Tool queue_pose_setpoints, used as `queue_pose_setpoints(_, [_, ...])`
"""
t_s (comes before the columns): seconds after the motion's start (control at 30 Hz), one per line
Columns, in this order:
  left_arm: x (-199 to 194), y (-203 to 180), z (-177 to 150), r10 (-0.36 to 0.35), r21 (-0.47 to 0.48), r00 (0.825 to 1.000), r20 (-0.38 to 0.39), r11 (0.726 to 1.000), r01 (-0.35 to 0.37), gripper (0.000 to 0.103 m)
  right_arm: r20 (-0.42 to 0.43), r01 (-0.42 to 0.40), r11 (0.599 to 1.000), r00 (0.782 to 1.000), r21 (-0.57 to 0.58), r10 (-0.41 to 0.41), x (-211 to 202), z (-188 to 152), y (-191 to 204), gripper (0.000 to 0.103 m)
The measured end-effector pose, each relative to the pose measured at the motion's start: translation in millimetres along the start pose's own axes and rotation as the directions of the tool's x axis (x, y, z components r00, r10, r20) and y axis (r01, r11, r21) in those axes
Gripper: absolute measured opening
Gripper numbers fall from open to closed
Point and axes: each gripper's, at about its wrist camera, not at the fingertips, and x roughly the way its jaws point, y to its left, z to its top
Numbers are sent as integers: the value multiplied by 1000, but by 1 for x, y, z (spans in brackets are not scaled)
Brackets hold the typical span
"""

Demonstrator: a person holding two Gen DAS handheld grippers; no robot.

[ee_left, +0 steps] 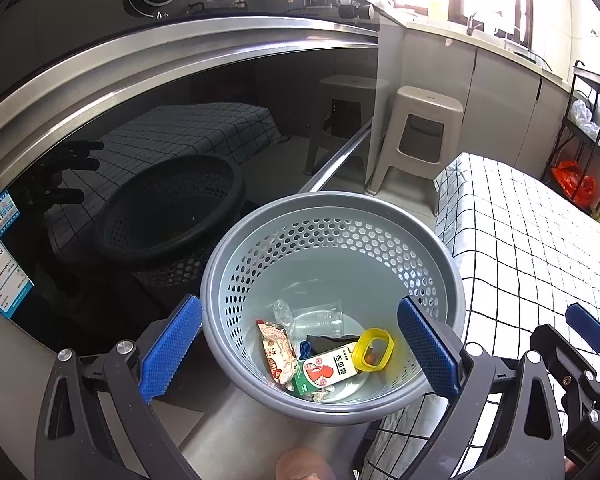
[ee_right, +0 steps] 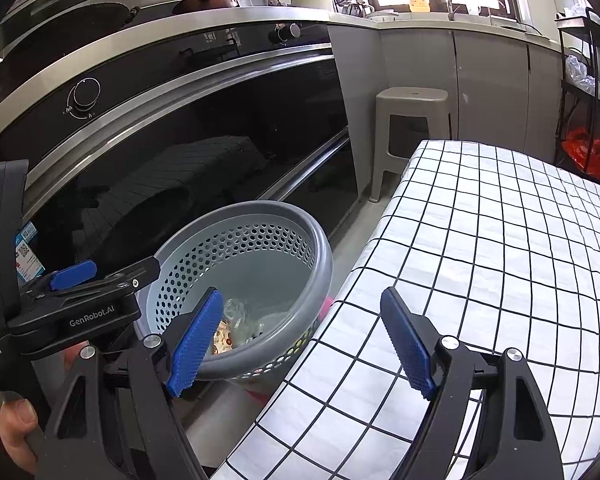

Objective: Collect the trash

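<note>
A grey perforated basket (ee_left: pixel 332 200) stands on the floor between the oven front and the table. In it lie a clear plastic cup (ee_left: pixel 320 318), a snack wrapper (ee_left: pixel 276 350), a green and white carton (ee_left: pixel 326 372) and a yellow ring (ee_left: pixel 374 350). My left gripper (ee_left: pixel 300 346) hangs open over the basket, nothing between its blue pads. My right gripper (ee_right: pixel 302 344) is open and empty too, astride the table's near corner beside the basket (ee_right: pixel 324 256). The left gripper (ee_right: pixel 112 272) also shows at the left of the right wrist view.
A table with a white chequered cloth (ee_right: pixel 500 260) fills the right side. The black glass oven door (ee_left: pixel 160 140) stands just behind the basket. A beige plastic stool (ee_right: pixel 412 120) is beyond, and a black rack with a red bag (ee_right: pixel 586 152) stands far right.
</note>
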Motion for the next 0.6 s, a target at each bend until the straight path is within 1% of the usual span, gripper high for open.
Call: queue_pose_setpoints(0.6, [-3, -1, 0, 12, 5, 1000, 11, 1000, -12, 96, 2, 6, 1000, 1000, -4, -6, -2, -1, 2, 77])
